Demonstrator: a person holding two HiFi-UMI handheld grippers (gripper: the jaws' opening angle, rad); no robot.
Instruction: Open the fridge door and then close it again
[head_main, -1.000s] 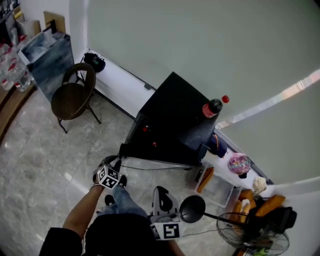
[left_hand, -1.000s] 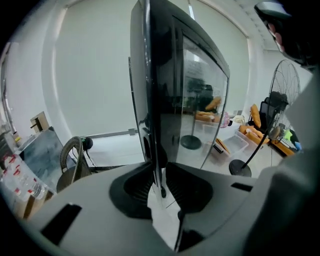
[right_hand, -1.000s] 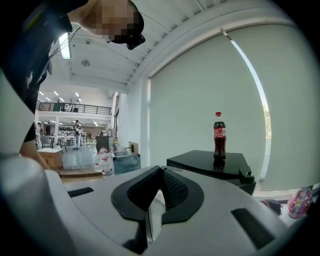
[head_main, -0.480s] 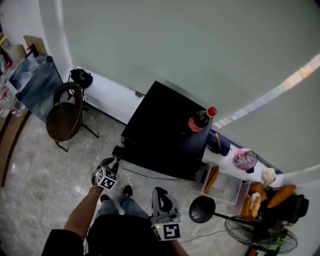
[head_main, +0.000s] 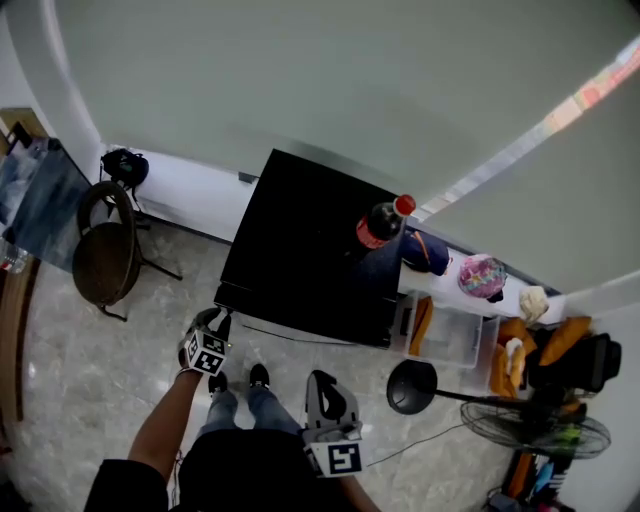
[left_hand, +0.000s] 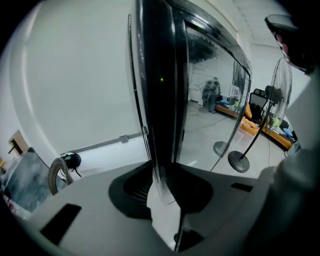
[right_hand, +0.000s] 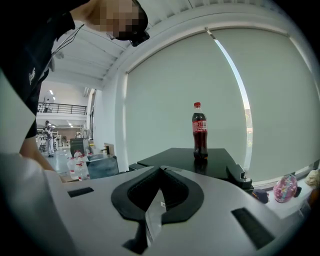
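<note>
Left claw is clamped on the upright edge of the fridge door, at the black fridge's lower-left corner mid-frame, while the right claw, pinched together on nothing, hangs lower and farther off.

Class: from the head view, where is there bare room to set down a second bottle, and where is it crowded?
Free: the fridge top left of and in front of the cola bottle at its right rear corner; the floor between chair and fridge. Crowded: right of the fridge, with the clear bin and standing fan.
</note>
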